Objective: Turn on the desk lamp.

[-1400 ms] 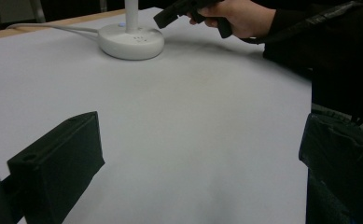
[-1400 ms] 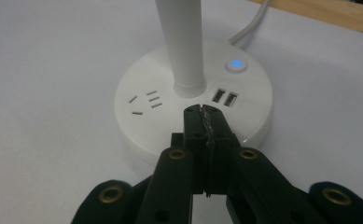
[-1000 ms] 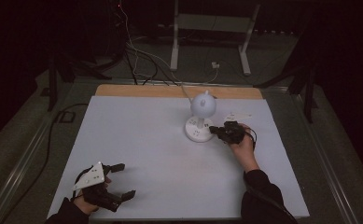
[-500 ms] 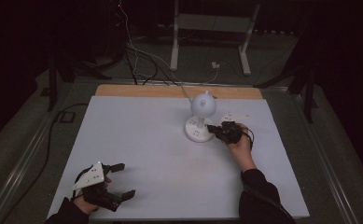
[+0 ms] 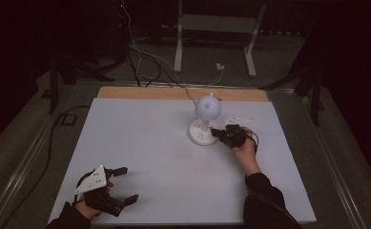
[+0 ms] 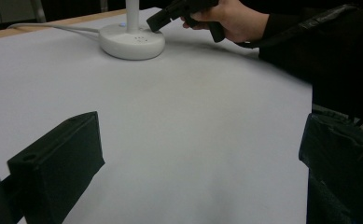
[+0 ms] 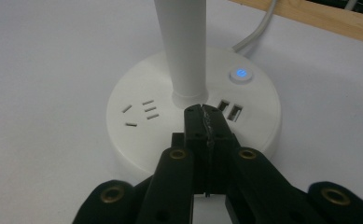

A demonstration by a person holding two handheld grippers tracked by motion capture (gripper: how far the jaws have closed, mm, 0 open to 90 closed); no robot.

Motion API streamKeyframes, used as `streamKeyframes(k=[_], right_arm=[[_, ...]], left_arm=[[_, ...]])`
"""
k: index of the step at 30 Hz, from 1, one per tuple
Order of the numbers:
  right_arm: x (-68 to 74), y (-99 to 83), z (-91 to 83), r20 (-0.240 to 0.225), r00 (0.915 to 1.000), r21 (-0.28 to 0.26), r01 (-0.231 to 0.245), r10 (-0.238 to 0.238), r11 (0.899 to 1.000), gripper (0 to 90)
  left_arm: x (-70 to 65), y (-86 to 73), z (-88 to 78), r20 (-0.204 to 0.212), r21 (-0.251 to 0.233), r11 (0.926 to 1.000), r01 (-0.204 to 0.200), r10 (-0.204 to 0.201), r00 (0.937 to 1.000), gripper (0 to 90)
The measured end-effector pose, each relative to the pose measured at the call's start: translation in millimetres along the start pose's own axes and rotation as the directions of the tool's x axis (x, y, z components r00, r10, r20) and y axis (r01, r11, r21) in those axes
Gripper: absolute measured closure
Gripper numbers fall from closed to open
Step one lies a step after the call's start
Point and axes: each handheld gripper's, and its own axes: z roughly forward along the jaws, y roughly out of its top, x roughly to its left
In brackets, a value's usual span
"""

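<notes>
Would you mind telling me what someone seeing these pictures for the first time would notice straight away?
The small white desk lamp with a globe head stands out at the far middle of the pale table top; a blue-lit button glows on its round base, beside sockets. The right gripper, jaws shut together, points at that base near the stem. The left gripper rests open at the near left corner.

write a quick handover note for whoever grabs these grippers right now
Right gripper: shut, nothing between its fingers, tips over the lamp base just in front of the stem.
Left gripper: open, holding nothing, at the near left of the table.
Lamp: upright at the table's far middle; button glows blue.
Done: right gripper brought to the base.
Left: probably pressing the button; it is beside the tips, not under them.
</notes>
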Motion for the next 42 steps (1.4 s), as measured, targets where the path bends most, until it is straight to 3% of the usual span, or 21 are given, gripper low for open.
streamKeyframes(k=[18,23,26,30,33,35,37,38,42], right_arm=[[-3.9,-5.8,-0.6,-0.023,0.9995,-0.033,-0.024,0.023,0.999,90.0],[0.6,-1.4,-2.4,0.008,0.9999,-0.004,0.010,-0.010,1.000,89.9],[1.4,2.0,-5.1,-0.004,1.0000,-0.021,-0.009,0.009,1.000,88.7],[3.3,5.9,-7.1,-0.010,0.9999,-0.018,-0.001,0.001,1.000,78.9],[4.0,5.9,-8.5,-0.012,0.9999,-0.021,0.009,-0.010,1.000,64.0],[3.2,5.7,-9.4,-0.030,0.9995,-0.027,0.014,-0.014,1.000,52.7],[1.0,6.8,-11.6,-0.065,0.9978,-0.031,0.008,-0.010,0.999,48.6],[0.8,7.3,-12.5,-0.064,0.9979,-0.035,0.008,-0.011,0.999,41.0],[0.7,10.1,-16.4,-0.051,0.9987,-0.041,-0.010,0.008,0.999,27.8]], left_arm=[[-0.2,-0.2,0.5,0.002,0.004,1.0000,-0.002,0.002,1.0000,0.2],[0.3,-0.1,-0.1,0.002,-0.001,1.0000,0.002,-0.002,1.0000,0.2],[0.3,-0.2,0.2,0.001,0.001,1.0000,0.001,-0.001,1.0000,0.3],[0.1,-0.1,0.1,0.000,0.001,1.0000,0.001,-0.001,1.0000,0.3],[0.1,-0.1,0.0,-0.002,0.005,1.0000,-0.002,0.002,1.0000,0.2],[0.3,0.0,0.1,-0.005,0.005,1.0000,-0.004,0.004,1.0000,0.2],[0.1,-0.2,0.0,-0.004,0.006,1.0000,-0.004,0.004,1.0000,0.3],[0.2,-0.1,-0.1,-0.005,0.006,1.0000,-0.004,0.005,1.0000,0.2],[0.5,0.0,0.2,-0.008,0.002,1.0000,-0.001,0.001,1.0000,0.2]])
